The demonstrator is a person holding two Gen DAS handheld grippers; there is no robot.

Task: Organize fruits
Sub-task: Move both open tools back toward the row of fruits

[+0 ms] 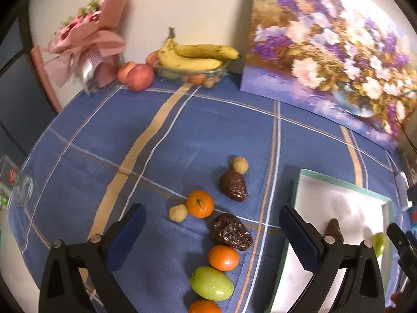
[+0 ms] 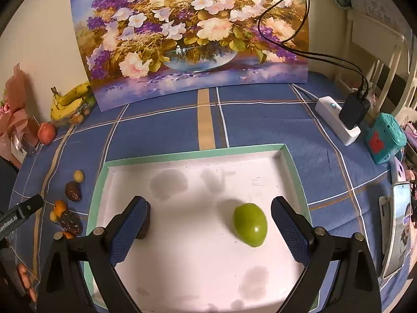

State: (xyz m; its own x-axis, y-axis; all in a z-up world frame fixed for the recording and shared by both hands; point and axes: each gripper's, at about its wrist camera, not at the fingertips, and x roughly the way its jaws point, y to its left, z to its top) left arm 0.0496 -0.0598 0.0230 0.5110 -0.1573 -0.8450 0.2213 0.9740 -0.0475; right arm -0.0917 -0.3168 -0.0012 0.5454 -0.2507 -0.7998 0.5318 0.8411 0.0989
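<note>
Loose fruit lies in a line on the blue checked cloth: two small yellow balls (image 1: 239, 165) (image 1: 178, 212), two wrinkled dates (image 1: 233, 185) (image 1: 231, 232), three oranges (image 1: 200, 203) (image 1: 223, 257) (image 1: 204, 307) and a green fruit (image 1: 211, 283). My left gripper (image 1: 211, 210) hangs open above this line, holding nothing. To the right stands the white tray with a green rim (image 1: 302, 180) (image 2: 192, 154). A green fruit (image 2: 250, 224) lies in it, and a date (image 2: 144, 230) shows partly behind one finger. My right gripper (image 2: 209, 203) is open over the tray, with the green fruit loose between its fingers.
A glass bowl of bananas (image 1: 192, 60), two peaches (image 1: 139, 77) and a pink bouquet (image 1: 88, 39) stand at the back left. A flower painting (image 2: 192, 34) leans on the wall. A power strip with cables (image 2: 336, 120), a teal toy (image 2: 385, 140) and a phone (image 2: 396, 224) are on the right.
</note>
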